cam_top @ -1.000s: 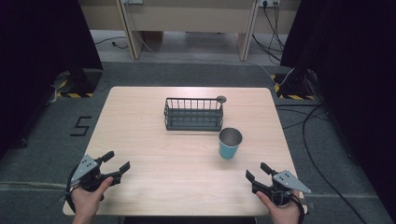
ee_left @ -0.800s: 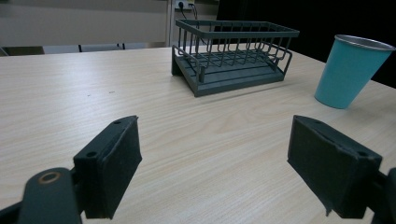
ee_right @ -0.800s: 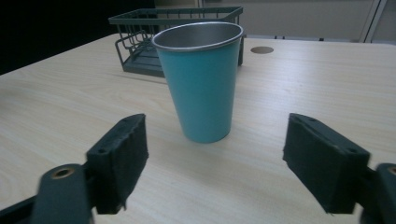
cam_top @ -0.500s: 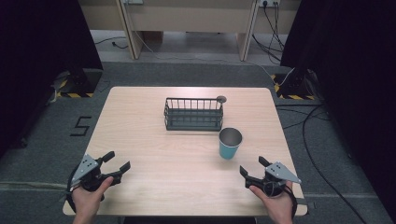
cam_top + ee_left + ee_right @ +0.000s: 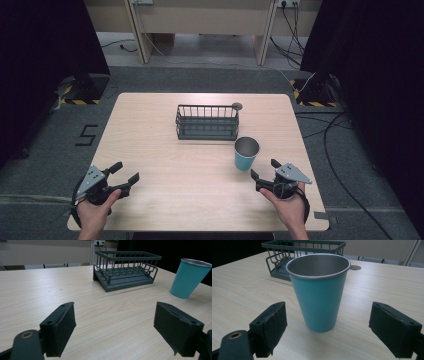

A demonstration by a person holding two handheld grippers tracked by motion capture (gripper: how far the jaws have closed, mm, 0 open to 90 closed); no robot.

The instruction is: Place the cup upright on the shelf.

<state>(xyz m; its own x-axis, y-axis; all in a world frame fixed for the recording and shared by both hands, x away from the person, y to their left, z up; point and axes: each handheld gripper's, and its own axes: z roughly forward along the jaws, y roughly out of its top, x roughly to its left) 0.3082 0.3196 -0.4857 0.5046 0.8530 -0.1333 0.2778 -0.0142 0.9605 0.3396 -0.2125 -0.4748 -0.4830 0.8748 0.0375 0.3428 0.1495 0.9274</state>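
A teal cup (image 5: 246, 153) with a steel inside stands upright on the wooden table (image 5: 150, 125), right of centre. Behind it sits a dark wire rack (image 5: 207, 121) with nothing in it. My right gripper (image 5: 263, 170) is just short of the cup on its near right. Its jaws have just been opening and now stand wide. In the right gripper view the cup (image 5: 319, 290) stands ahead, between the lines of the two pads (image 5: 274, 325), and neither pad touches it. My left gripper (image 5: 125, 172) rests open at the near left corner, holding nothing.
A small grey round disc (image 5: 236, 106) lies in the tabletop behind the rack's right end. The left gripper view shows the rack (image 5: 125, 270) and the cup (image 5: 188, 277) far ahead. Cables (image 5: 330, 135) run over the floor on the right.
My right hand has moved forward and left across the table, closer to the cup. The left hand, the cup and the rack have stayed in place.
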